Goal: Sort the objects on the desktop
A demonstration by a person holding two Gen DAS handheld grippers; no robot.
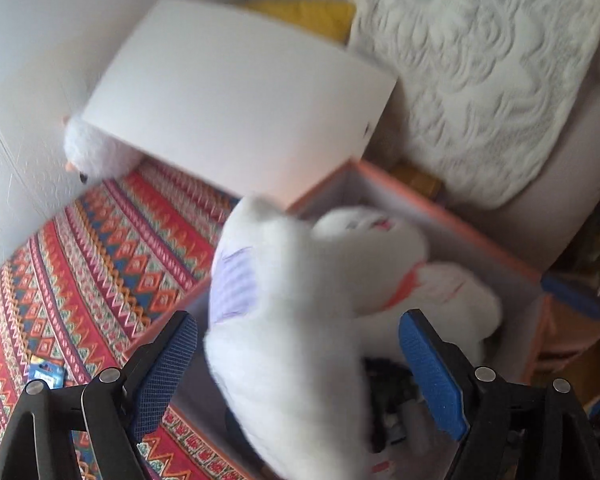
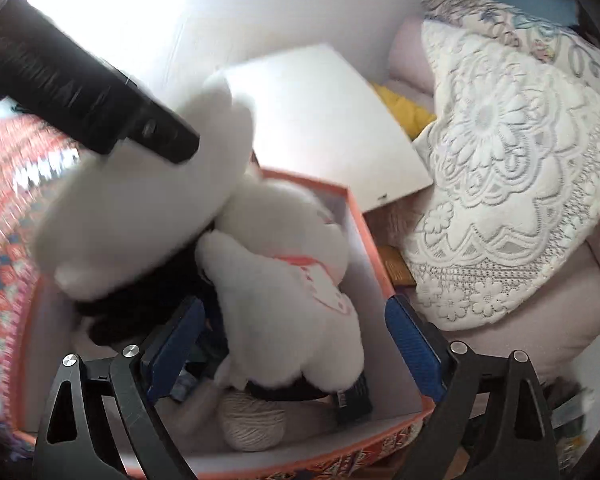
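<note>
Plush point(image 1: 284, 320) drops toward the box point(image 2: 374, 264); both grippers point(image 1: 300, 364) point(image 2: 296, 344) gape apart, clamping nothing, letting it fall.

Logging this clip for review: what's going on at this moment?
A person with a hand-held gripper in each hand is packing white plush toys into an orange-rimmed box on a patterned cloth. Both the left hand-held gripper and the right hand-held gripper stand open over the box, pads clear of the toys. The white lid leans behind.
</note>
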